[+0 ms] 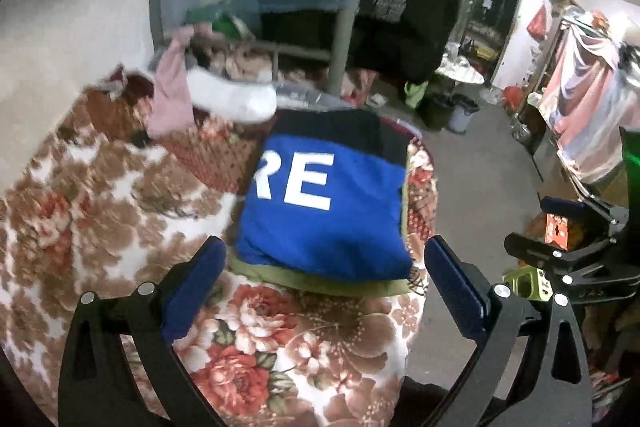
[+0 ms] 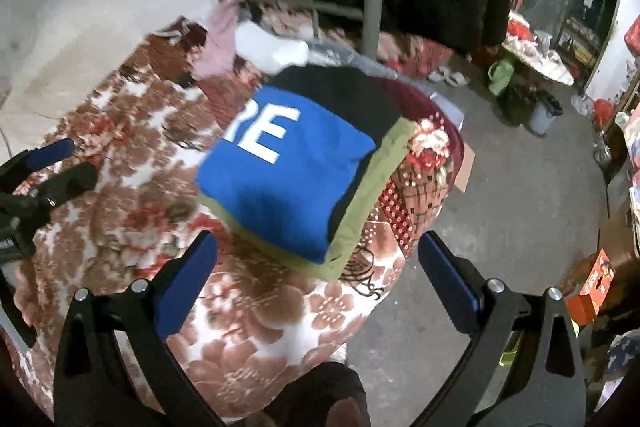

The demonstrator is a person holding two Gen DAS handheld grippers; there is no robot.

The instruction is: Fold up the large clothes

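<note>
Matt cloth garment [image 1: 320, 211] on plush floral blanket [image 1: 304, 339].

Left gripper [image 1: 324, 279]: jaws spread wide, blue pads [image 1: 196, 291] facing each other, nothing between them, held clear above bed, pointing forward and down. Right gripper [image 2: 316, 275]: jaws equally wide apart, empty, same forward-down tilt. Each gripper visible at edge of other's view: right one off to left gripper's right side, left one off to right gripper's left side, apart, not touching.

The blue garment [image 1: 320, 223] — folded into a compact rectangle, white letters "RE" showing — lies atop a folded olive garment [image 2: 360, 223] on the bed.
</note>
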